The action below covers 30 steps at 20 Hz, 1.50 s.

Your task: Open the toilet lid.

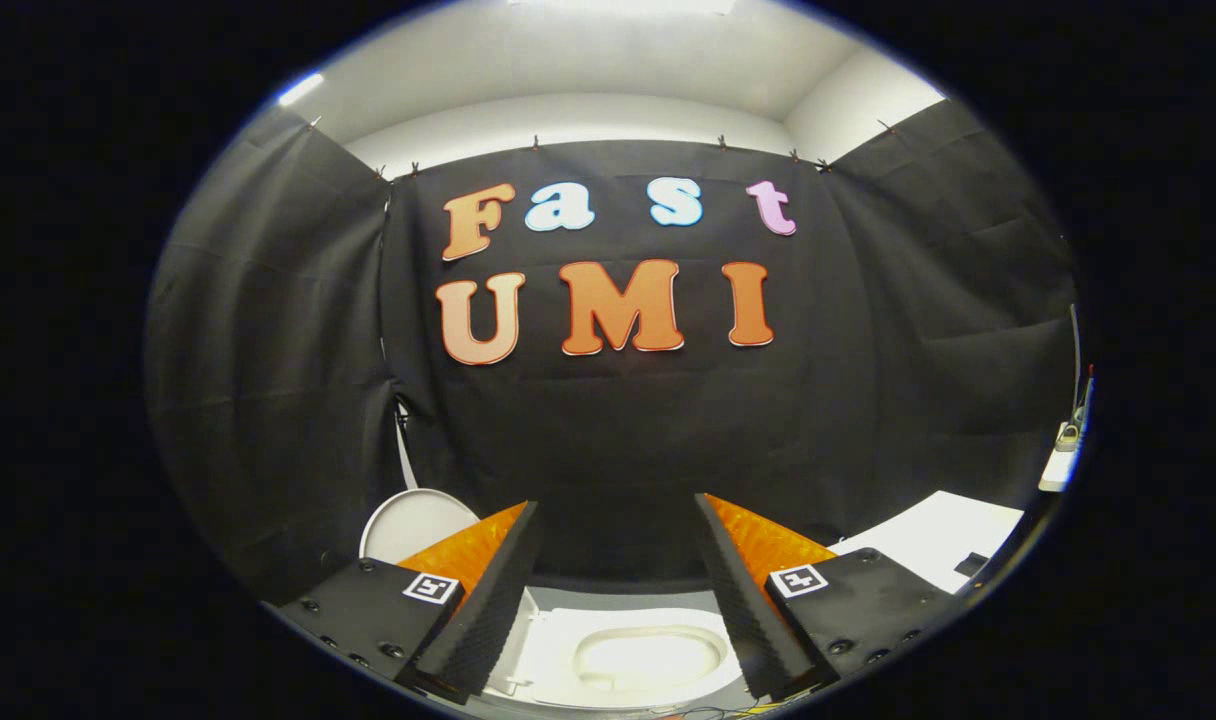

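Observation:
A white toilet (pixel 633 655) sits low between my two fingers and below them, seen from above. Its top shows a raised oval outline, washed out by bright light, so I cannot tell whether that is the lid lying flat or the seat ring. My gripper (pixel 616 502) is open, with a wide gap between its fingers (pixel 488 590) and nothing held. The fingers hang above the toilet and do not touch it. The front part of the toilet is hidden.
A white round disc (pixel 408 522) stands behind the left finger, with a thin white cable (pixel 405 455) rising from it. A white flat surface (pixel 943 535) with a small dark item (pixel 971 563) lies beyond the right finger. Black cloth walls close in on three sides.

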Motion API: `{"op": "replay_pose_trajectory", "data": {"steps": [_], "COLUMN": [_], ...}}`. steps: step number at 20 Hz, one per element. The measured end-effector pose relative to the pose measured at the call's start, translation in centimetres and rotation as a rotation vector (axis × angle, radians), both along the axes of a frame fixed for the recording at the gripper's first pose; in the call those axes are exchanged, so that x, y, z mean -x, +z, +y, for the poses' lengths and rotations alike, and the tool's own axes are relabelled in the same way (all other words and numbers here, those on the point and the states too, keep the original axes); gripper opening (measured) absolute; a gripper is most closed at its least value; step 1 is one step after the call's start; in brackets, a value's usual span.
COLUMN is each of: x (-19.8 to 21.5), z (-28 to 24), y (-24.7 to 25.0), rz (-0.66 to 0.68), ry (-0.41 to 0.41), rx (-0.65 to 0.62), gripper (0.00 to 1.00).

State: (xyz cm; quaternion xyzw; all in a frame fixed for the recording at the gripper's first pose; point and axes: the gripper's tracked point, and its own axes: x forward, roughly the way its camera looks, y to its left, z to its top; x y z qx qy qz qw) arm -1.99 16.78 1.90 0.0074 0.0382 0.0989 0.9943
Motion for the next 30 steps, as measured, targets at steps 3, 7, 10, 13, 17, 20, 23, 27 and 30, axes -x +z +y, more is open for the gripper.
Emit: {"op": "replay_pose_trajectory", "data": {"steps": [3,7,10,13,17,20,23,27,30], "x": [-0.4,-0.9,-1.0,-1.2,-1.3,-1.4,-1.4,-1.6,-1.6], "z": [-3.4,-7.0,-9.5,-12.3,-15.6,-17.3,-18.5,-19.4,-19.7], "y": [0.4,1.0,1.4,1.4,1.5,0.9,0.4,0.0,-0.3], "rz": [-0.005,-0.007,-0.012,-0.015,-0.019,-0.013,-0.008,-0.002,0.005], "ry": [-0.039,-0.062,-0.072,-0.096,-0.123,-0.134,-0.139,-0.154,-0.164], "rx": [-0.013,-0.016,-0.023,-0.012,-0.019,-0.019,-0.008,-0.009,-0.017], "gripper": [0.97,0.97,0.97,0.97,0.97,0.97,0.97,0.97,0.97]}}
